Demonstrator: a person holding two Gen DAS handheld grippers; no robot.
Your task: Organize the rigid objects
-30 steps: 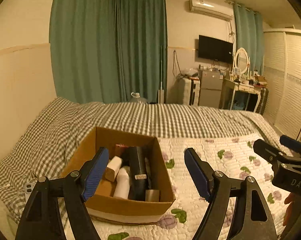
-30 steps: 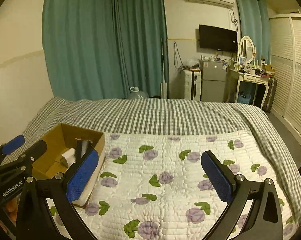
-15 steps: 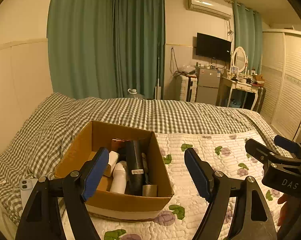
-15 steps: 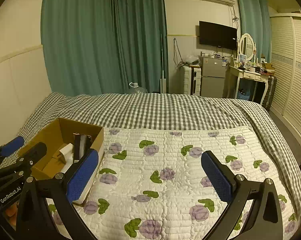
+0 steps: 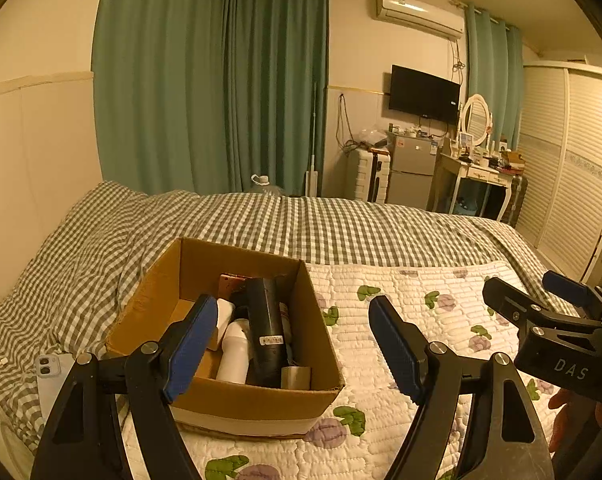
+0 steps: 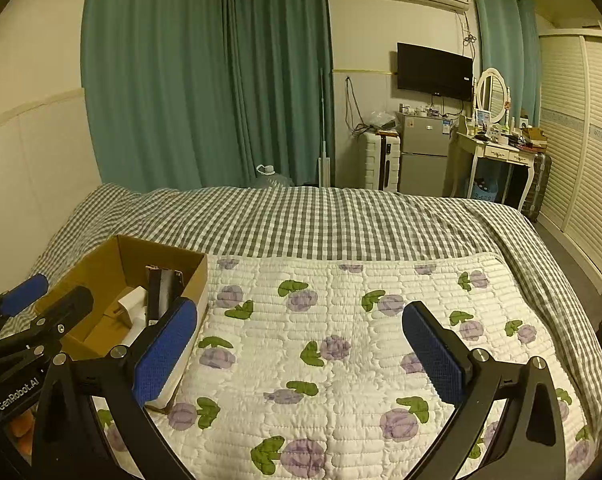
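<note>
A brown cardboard box (image 5: 237,400) sits on the flowered quilt (image 5: 421,312). It holds a black cylinder (image 5: 265,324), a white bottle (image 5: 233,354), a small metal can (image 5: 296,377) and a few other items. My left gripper (image 5: 293,344) is open and empty, above the box's near right part. My right gripper (image 6: 299,354) is open and empty over bare quilt (image 6: 333,320), to the right of the box (image 6: 101,276). Each gripper shows at the edge of the other's view.
A phone (image 5: 51,376) lies on the checked blanket (image 5: 81,264) left of the box. Green curtains, a fridge (image 6: 423,156), a dressing table (image 6: 497,152) and a wardrobe stand beyond the bed's far edge.
Both views have tilted up and drawn back a little from the bed. The box sits slightly lower in the left view. Both grippers stay open and empty.
</note>
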